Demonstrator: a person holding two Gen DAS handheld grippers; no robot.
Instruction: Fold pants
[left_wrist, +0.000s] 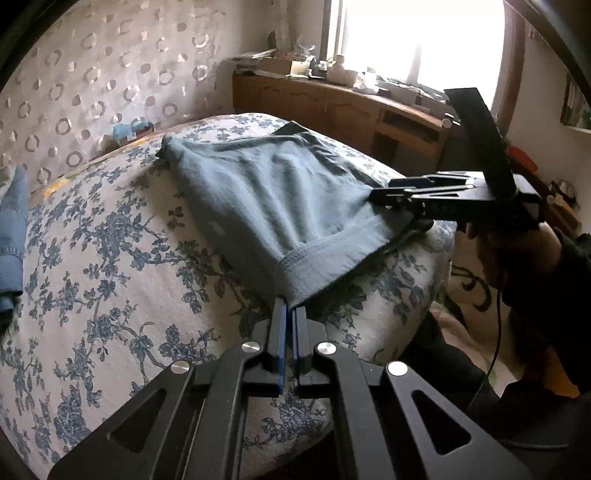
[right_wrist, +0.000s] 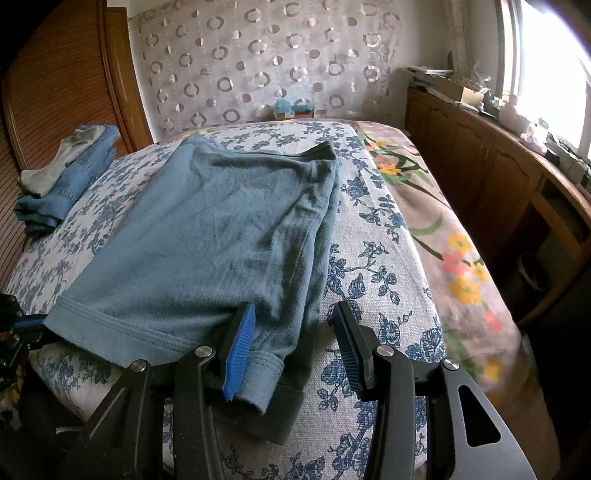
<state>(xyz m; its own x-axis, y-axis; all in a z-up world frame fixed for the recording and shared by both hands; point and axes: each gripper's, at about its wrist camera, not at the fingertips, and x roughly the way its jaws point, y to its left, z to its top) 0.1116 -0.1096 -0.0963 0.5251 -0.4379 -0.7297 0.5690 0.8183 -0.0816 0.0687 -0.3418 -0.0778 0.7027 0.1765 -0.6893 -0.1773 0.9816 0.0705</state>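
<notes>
Blue-grey pants (left_wrist: 269, 195) lie folded lengthwise on a bed with a blue floral cover (left_wrist: 110, 258). My left gripper (left_wrist: 290, 314) is shut on the near corner of the leg cuff, which is lifted slightly. In the right wrist view the pants (right_wrist: 207, 236) stretch away from me, cuffs toward me. My right gripper (right_wrist: 291, 325) is open, its jaws spread wide over the right cuff edge, left pad (right_wrist: 240, 350) resting on the cloth. The right gripper also shows in the left wrist view (left_wrist: 380, 197) at the far cuff corner.
A pile of folded denim and a light garment (right_wrist: 62, 177) lies at the bed's far left. A wooden cabinet (right_wrist: 498, 177) with clutter runs under the window at the right. A flowered blanket (right_wrist: 443, 240) covers the bed's right side. A patterned headboard (right_wrist: 258, 62) stands behind.
</notes>
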